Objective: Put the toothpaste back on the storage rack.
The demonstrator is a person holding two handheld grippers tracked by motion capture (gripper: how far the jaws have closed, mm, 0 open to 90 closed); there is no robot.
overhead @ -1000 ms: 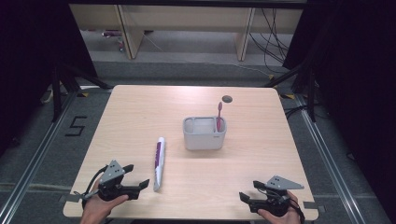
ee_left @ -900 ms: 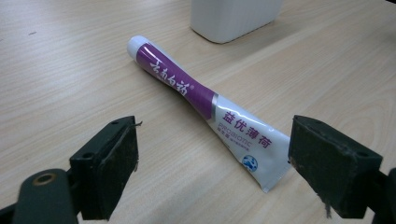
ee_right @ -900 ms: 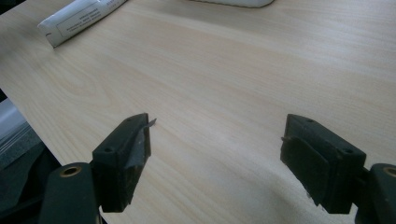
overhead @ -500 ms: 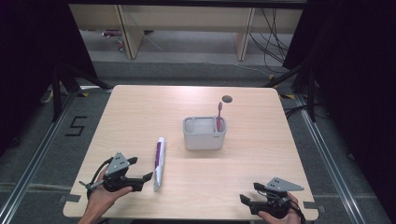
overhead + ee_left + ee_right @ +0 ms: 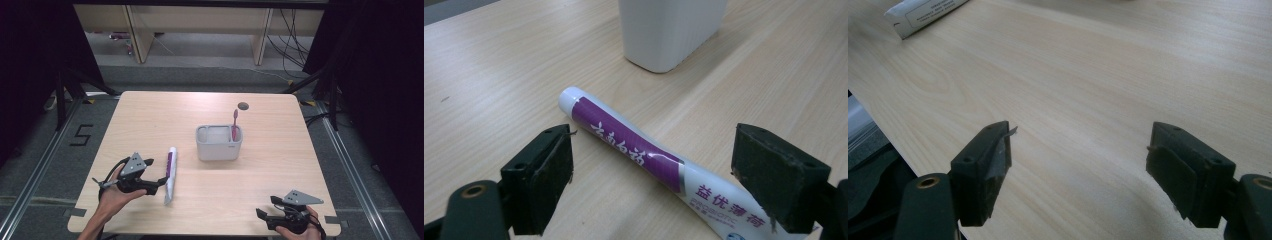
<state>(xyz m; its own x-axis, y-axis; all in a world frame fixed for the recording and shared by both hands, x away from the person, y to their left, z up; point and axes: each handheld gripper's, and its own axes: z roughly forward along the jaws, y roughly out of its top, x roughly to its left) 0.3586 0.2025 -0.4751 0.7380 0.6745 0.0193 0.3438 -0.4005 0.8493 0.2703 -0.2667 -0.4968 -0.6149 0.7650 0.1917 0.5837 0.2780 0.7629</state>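
The left gripper (image 5: 159, 182) has moved in, jaws apart around the toothpaste tube (image 5: 170, 174); the right gripper (image 5: 264, 214) rests open.

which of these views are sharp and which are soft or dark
High view: table evenly lit, surroundings nearly black. Left gripper view: toothpaste tube print crisp, white holder slightly soft. Right gripper view: wood grain clear near the jaws, tube end at top left blurred.
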